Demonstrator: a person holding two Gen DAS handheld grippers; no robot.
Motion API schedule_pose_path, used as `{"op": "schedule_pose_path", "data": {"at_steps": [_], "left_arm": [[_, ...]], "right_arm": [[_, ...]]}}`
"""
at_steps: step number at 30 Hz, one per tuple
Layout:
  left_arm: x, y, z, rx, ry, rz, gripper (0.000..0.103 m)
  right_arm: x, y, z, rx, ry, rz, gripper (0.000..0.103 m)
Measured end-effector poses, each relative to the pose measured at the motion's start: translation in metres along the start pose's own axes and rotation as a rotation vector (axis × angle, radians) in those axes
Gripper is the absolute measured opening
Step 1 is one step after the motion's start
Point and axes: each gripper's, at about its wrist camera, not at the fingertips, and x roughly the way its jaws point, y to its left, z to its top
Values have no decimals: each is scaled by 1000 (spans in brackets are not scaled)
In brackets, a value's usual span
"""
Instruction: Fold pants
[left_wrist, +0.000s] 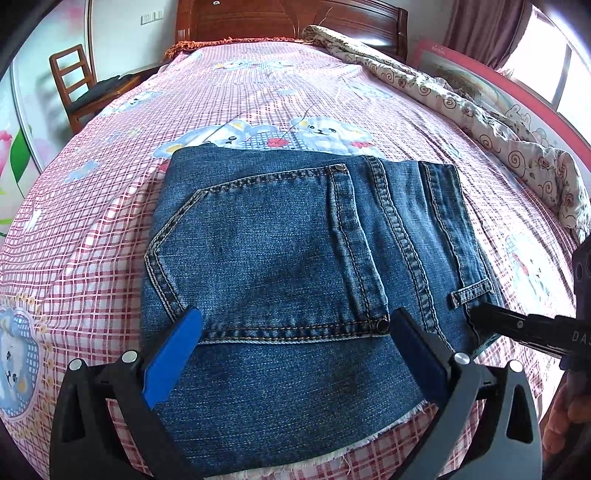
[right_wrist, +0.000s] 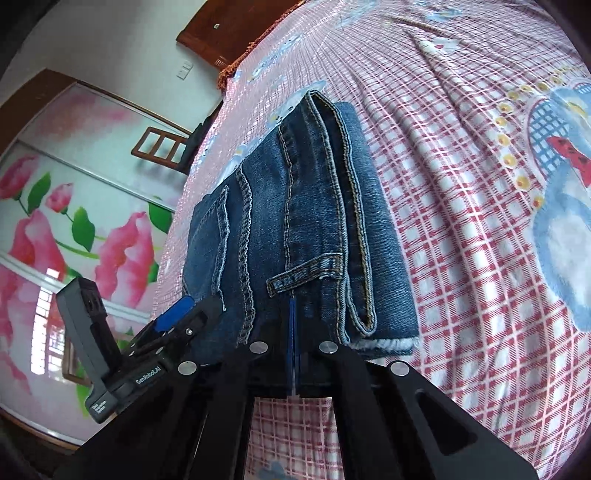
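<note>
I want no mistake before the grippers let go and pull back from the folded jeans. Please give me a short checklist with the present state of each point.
1. Jeans folded into a compact stack: ok.
2. Stack lies fully on the bed sheet: ok.
3. Left gripper open, fingers apart over the denim: ok.
4. Right gripper free of the cloth: not ok; its fingers are closed at the stack's edge near the belt loop, with almost no gap between them.
5. Whether fabric is pinched between those fingers: cannot tell.
6. Layers aligned: cannot tell; a frayed hem pokes out at the near end.
</note>
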Motion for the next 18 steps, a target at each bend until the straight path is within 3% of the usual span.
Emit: {"op": "schedule_pose_path", "data": {"at_steps": [5, 7, 8, 13, 15, 18], "left_arm": [[-10, 2, -6, -28, 15, -1, 101], [-19, 3, -13, -25, 13, 1, 101], [-23, 3, -17, -23, 12, 1, 101], [-55, 1, -43, 6, -2, 19, 101], [-66, 2, -58, 1, 14, 14, 101], [-79, 4, -84, -2, 36, 19, 101]], "right_arm": [[-22, -1, -12, -31, 17, -72, 3], [-33, -1, -24, -63, 33, -135, 35], [-39, -3, -32, -70, 29, -150, 59], [-57, 8, -67, -150, 37, -166, 61], [-62, 13, -81, -180, 42, -180, 74], [-69, 20, -102, -231, 45, -187, 74]]}}
